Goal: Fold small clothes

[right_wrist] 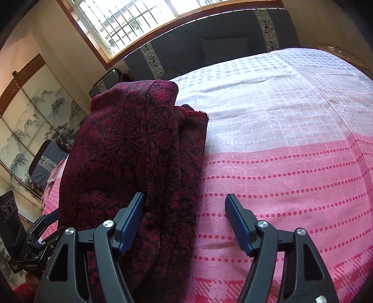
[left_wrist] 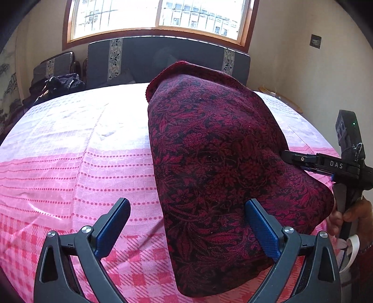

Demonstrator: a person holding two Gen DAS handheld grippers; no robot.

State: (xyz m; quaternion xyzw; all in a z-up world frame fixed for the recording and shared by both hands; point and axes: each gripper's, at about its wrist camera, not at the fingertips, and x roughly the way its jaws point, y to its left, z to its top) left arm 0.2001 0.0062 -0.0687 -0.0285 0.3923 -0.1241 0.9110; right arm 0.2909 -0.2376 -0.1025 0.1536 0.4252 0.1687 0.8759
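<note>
A dark red garment with a black floral pattern (left_wrist: 209,151) lies folded in a long bundle on the pink and white bedspread (left_wrist: 81,144). My left gripper (left_wrist: 187,205) stands open over the near end. Its right finger lies against the cloth edge and its left finger is over bare bedspread. In the right wrist view the same garment (right_wrist: 121,144) fills the left side. My right gripper (right_wrist: 184,198) is open, with the cloth's edge beside its left finger and its right finger apart from the cloth. That gripper (left_wrist: 293,160) also shows at the garment's right side.
A dark cushioned sofa back (left_wrist: 163,58) and a window (left_wrist: 158,16) lie beyond the bed. A chair with dark clothes (left_wrist: 60,81) stands at the far left. A painted screen (right_wrist: 35,116) lines the wall. A person's hand (left_wrist: 349,214) holds the right gripper's handle.
</note>
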